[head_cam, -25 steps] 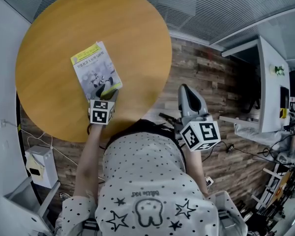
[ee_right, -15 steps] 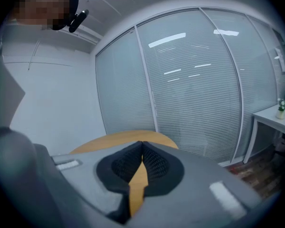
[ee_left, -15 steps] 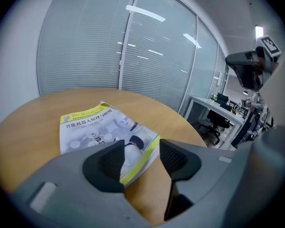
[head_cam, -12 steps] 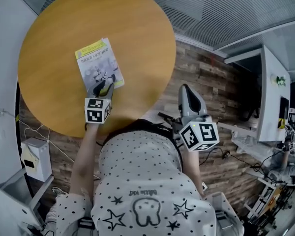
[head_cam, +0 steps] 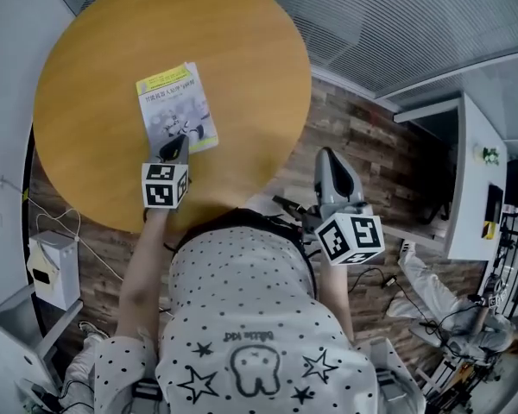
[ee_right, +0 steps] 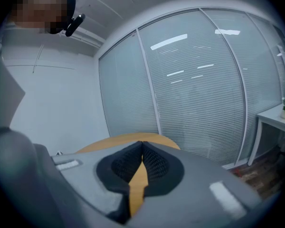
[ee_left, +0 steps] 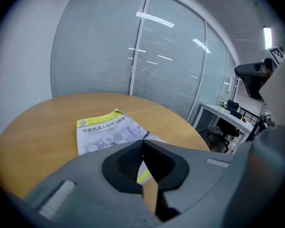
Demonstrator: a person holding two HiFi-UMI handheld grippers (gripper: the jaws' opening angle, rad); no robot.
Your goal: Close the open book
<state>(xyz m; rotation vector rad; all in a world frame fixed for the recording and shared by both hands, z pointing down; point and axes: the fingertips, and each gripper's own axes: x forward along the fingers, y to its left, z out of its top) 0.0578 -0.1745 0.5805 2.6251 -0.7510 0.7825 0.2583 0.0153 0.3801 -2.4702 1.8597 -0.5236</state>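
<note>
**Book closed; both grippers clenched and empty**

Book (head_cam: 177, 108) lies flat and closed on the round wooden table (head_cam: 86, 50), cover up, with its yellow band at the far end. It sits on the half of the table nearer the person.

Left gripper (head_cam: 175, 147) is at the book's near edge. Its jaws are pressed together with nothing between them. The left gripper view shows the cover just beyond the tips. Contact with the book cannot be confirmed.

Right gripper (head_cam: 326, 156) is held well apart from the book, off the table's right side and above the plank floor (head_cam: 367, 136). Its jaws are likewise clenched on nothing, and it faces the blinds (ee_right: 204, 80).
</note>
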